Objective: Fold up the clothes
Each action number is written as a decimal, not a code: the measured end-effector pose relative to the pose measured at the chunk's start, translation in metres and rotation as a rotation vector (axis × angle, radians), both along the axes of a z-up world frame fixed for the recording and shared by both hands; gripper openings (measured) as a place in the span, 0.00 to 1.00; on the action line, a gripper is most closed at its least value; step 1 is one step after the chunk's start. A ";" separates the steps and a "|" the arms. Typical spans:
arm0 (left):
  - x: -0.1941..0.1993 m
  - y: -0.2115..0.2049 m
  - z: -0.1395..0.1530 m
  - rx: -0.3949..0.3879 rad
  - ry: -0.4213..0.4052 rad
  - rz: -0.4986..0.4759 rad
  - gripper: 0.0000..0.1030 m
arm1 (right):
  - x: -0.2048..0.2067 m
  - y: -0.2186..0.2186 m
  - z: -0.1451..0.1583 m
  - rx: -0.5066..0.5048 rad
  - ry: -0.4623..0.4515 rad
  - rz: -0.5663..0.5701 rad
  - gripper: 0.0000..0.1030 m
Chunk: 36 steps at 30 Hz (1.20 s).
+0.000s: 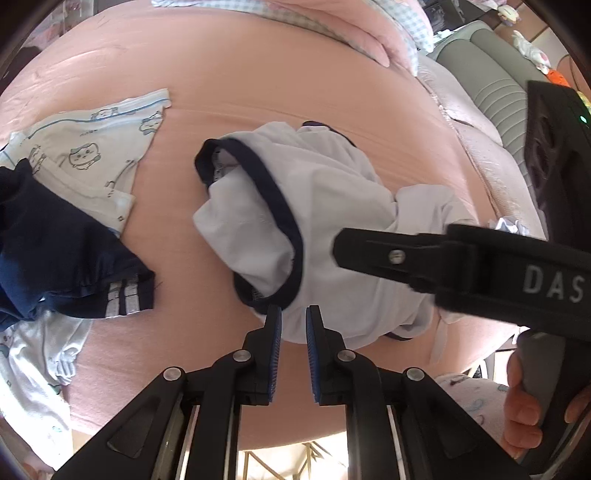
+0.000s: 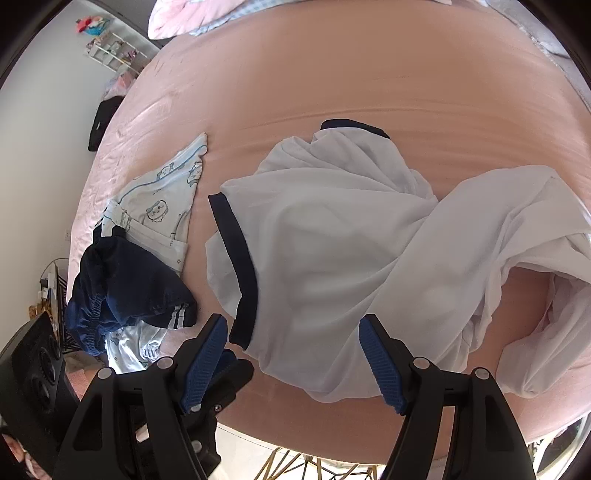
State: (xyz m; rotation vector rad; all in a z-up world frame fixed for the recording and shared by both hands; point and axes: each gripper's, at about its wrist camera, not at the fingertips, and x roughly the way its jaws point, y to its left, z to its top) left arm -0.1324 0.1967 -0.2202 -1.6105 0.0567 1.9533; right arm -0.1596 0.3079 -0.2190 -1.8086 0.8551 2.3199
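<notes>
A white garment with navy trim (image 1: pixel 332 206) lies crumpled on the pink bed sheet (image 1: pixel 221 81). My left gripper (image 1: pixel 293 319) hovers at its near edge, just past the navy hem. The blue pads stand almost together with a thin slit, and I see no cloth pinched. One finger of my right gripper (image 1: pixel 388 254) reaches in from the right above the garment. In the right wrist view the right gripper (image 2: pixel 293 326) stands wide open over the white garment (image 2: pixel 332 258), nothing pressed between its pads. The left gripper's fingers (image 2: pixel 225 373) show low at the left, beside the navy hem (image 2: pixel 240 266).
Navy shorts with white stripes (image 1: pixel 62 251) lie on a light blue printed cloth (image 1: pixel 96 155) at the left, with more pale printed clothing (image 1: pixel 33 369) below. A pink quilt (image 1: pixel 354 33) sits at the bed's far end. A hand (image 1: pixel 524 406) holds the right gripper's handle. The bed edge runs close below.
</notes>
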 end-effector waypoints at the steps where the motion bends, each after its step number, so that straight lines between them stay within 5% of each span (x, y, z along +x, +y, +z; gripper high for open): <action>1: -0.003 -0.004 -0.001 -0.004 -0.010 0.008 0.14 | 0.002 0.000 0.002 0.003 0.004 -0.012 0.71; 6: -0.015 -0.025 0.000 -0.021 -0.010 0.065 0.62 | 0.009 -0.008 0.002 0.052 0.002 -0.038 0.71; 16: -0.036 -0.017 0.016 -0.175 0.191 -0.079 0.63 | 0.017 -0.016 -0.009 0.009 0.082 -0.107 0.71; 24: -0.064 -0.015 0.014 -0.202 0.217 -0.096 0.63 | 0.030 -0.024 -0.006 0.069 0.178 -0.088 0.71; 30: -0.080 0.006 0.005 -0.264 0.317 -0.157 0.63 | 0.030 -0.041 -0.014 0.127 0.187 -0.078 0.71; 36: -0.094 0.030 -0.018 -0.346 0.326 -0.239 0.63 | 0.027 -0.062 -0.020 0.205 0.195 -0.026 0.71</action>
